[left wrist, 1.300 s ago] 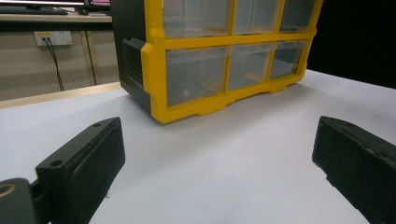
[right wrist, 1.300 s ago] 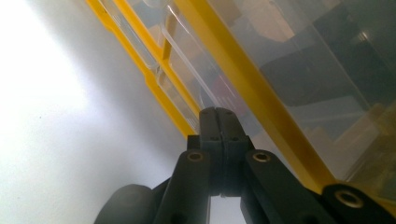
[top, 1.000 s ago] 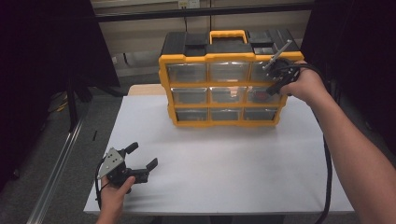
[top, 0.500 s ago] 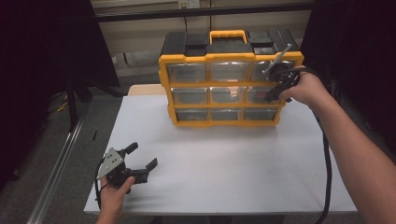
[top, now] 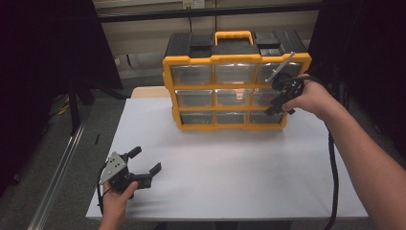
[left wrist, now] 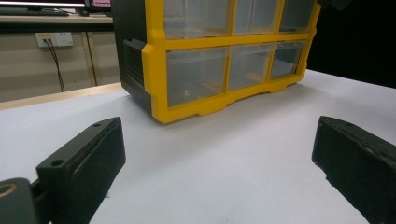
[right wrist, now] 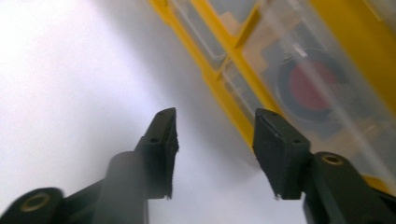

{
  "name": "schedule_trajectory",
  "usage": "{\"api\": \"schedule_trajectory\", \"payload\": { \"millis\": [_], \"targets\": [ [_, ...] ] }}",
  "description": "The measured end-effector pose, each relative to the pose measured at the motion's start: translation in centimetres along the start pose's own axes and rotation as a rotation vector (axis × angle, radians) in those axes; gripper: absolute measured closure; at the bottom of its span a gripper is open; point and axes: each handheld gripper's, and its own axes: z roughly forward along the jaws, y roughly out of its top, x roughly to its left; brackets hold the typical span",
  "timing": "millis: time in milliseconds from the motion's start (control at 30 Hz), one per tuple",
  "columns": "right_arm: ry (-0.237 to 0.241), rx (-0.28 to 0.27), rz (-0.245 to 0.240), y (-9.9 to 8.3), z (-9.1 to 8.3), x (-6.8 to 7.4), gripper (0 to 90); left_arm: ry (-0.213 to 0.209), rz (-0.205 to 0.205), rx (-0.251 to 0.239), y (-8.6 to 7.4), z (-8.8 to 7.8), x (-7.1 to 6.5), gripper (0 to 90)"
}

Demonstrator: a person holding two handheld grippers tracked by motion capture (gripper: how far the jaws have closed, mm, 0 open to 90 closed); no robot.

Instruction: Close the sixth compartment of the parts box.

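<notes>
A yellow-and-black organizer with clear drawers stands at the back of the white table. My right gripper is held against its right column, by the middle drawer. In the right gripper view that gripper has its jaws apart with nothing between them; they have just been opening. Beyond them a clear drawer holds a round red-and-black thing. My left gripper rests low near the table's front left corner, wide open and empty. In the left gripper view it faces the organizer.
A metal rail runs along the floor left of the table. A wall socket with cables sits behind the organizer. A black cable trails from the right gripper along the forearm.
The right hand has sunk slightly in front of the organizer's right column. The left hand and its gripper have stayed put.
</notes>
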Motion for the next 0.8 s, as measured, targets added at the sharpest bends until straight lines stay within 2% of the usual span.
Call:
{"api": "schedule_trajectory", "payload": {
  "millis": [67, 233, 300, 367, 467, 633, 800],
  "targets": [
    [0.002, -0.002, 0.007, -0.1, 0.2, 0.3, 42.7, -0.006, 0.002, -0.002, 0.0, 0.1, 0.0, 2.9],
    [0.021, -0.011, -0.014, -0.5, 0.6, 1.1, 36.8, -0.018, 0.008, 0.003, 0.0, 0.0, 0.0, 2.9],
    [0.026, -0.015, -0.026, -0.6, 0.7, 1.4, 35.1, 0.001, 0.014, 0.009, 0.0, -0.1, 0.0, 2.9],
    [0.032, -0.018, -0.025, -0.7, 1.0, 1.8, 32.3, -0.009, 0.01, 0.006, 0.0, 0.0, 0.0, 2.9],
    [0.039, -0.012, -0.03, -1.0, 1.5, 2.2, 29.9, -0.011, -0.002, 0.0, 0.0, 0.1, -0.1, 2.9],
    [0.039, 0.006, -0.041, -1.4, 2.4, 3.0, 25.9, -0.011, -0.001, 0.001, 0.0, 0.1, 0.0, 2.9],
    [0.041, -0.007, -0.043, -1.8, 2.7, 3.5, 22.9, -0.012, -0.003, 0.002, 0.0, 0.1, 0.0, 2.9]
  ]
}}
